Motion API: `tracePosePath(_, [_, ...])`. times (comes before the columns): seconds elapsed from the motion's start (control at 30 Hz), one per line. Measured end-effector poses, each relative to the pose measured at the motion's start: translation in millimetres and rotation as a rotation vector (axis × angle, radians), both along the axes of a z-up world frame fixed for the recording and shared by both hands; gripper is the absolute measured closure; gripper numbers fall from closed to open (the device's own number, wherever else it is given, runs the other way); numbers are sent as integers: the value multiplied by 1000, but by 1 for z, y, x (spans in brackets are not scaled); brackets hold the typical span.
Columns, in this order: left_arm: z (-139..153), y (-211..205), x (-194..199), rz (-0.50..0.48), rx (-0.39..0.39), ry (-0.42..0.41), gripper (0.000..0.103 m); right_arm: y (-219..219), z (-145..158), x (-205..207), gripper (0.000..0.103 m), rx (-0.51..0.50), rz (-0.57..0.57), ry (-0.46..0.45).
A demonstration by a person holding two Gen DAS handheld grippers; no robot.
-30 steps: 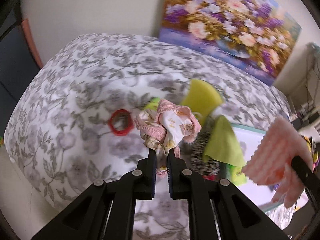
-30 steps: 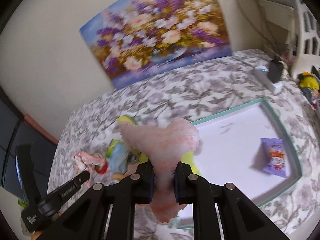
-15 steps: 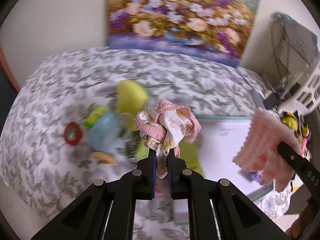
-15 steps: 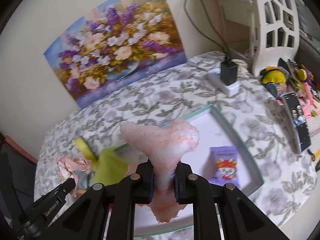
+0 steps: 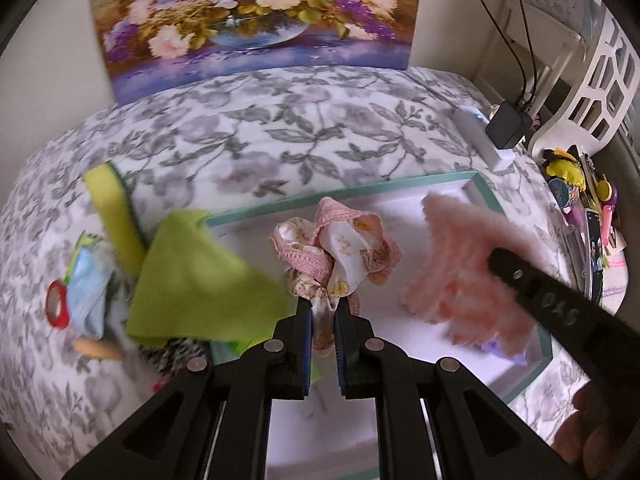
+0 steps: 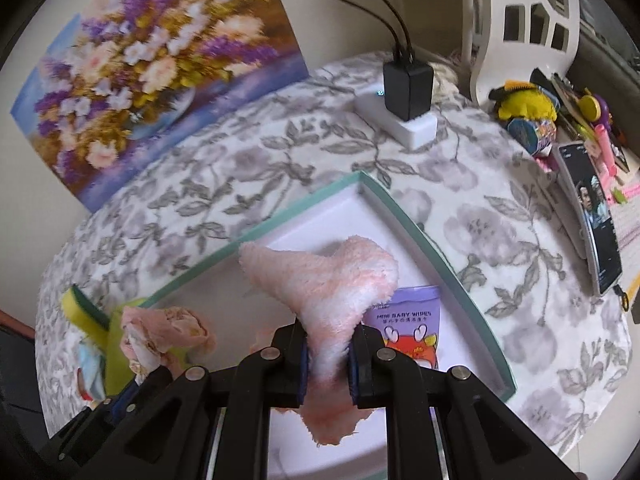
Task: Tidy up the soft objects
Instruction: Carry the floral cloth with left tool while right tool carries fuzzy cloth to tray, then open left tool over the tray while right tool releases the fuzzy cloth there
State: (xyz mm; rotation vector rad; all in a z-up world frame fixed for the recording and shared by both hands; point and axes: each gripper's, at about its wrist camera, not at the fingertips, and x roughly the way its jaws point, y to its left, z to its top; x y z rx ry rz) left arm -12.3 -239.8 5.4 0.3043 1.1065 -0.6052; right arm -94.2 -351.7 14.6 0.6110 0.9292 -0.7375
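Observation:
My left gripper (image 5: 322, 312) is shut on a bunched pink-and-white printed cloth (image 5: 340, 244), held above the white tray (image 5: 344, 196) with its teal rim. The right gripper (image 6: 327, 350) is shut on a fluffy pink towel (image 6: 332, 280) that hangs over the tray (image 6: 404, 220). In the left wrist view the towel (image 5: 460, 264) and the right gripper's black finger show at the right. The printed cloth (image 6: 160, 332) shows at the lower left of the right wrist view. A purple pack of baby wipes (image 6: 408, 328) lies in the tray.
Left of the tray lie a lime-green cloth (image 5: 196, 276), a yellow sponge (image 5: 112, 208), a light blue item (image 5: 86, 284) and a red ring (image 5: 56, 306). A white power strip with a black charger (image 6: 408, 92) and a phone (image 6: 596, 216) sit to the right. A flower painting (image 5: 248, 12) leans against the wall.
Both grippers have swung rightward across the floral cover and down, from above the pile of soft items to above the white tray. Each keeps its cloth.

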Motion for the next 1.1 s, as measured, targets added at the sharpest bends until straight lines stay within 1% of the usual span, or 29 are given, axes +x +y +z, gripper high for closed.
tracePosePath(0.1, [-4,-13,4,-21,-16,-2,92,-9,-11,6,87,11,-8,22])
tracePosePath(0.2, [-12,-24,8,-40,-5,-4,92,-16,-20,13,87,21,-11,38])
tracePosePath(0.33, [-25,-36,12,-60,-1,28,92,-22,-29,15,84,30,-18,51])
tracePosePath(0.43, [-27,-40,14,-70,1,40,90,-24,-32,12,84,28,-28,60])
tracePosePath(0.53, [-26,-38,17,-62,-3,54,85,-26,-31,8,81,30,-38,61])
tracePosePath(0.6, [-24,-34,20,-48,-9,65,80,-25,-29,6,78,29,-41,58])
tracePosePath(0.63, [-22,-32,21,-42,-14,66,76,-25,-27,5,75,29,-38,54])
tracePosePath(0.67, [-20,-31,23,-38,-19,63,65,-24,-25,4,69,26,-36,51])
tracePosePath(0.7, [-17,-29,24,-34,-25,60,49,-23,-24,4,62,23,-35,50])
tracePosePath(0.77, [-11,-26,26,-28,-43,55,34,-22,-22,3,55,16,-33,46])
tracePosePath(0.83, [-5,-22,29,-16,-70,61,30,-21,-19,2,48,11,-30,44])
tracePosePath(0.9, [-3,-19,32,-7,-85,67,18,-20,-17,1,30,-1,-26,49])
tracePosePath(0.93, [-1,-17,33,1,-90,68,16,-19,-17,1,27,-4,-24,48])
tracePosePath(1.03, [3,-12,37,21,-99,59,15,-18,-15,-1,17,-10,-20,44])
tracePosePath(1.1, [4,-9,38,29,-96,50,15,-18,-16,-2,2,-9,-21,41])
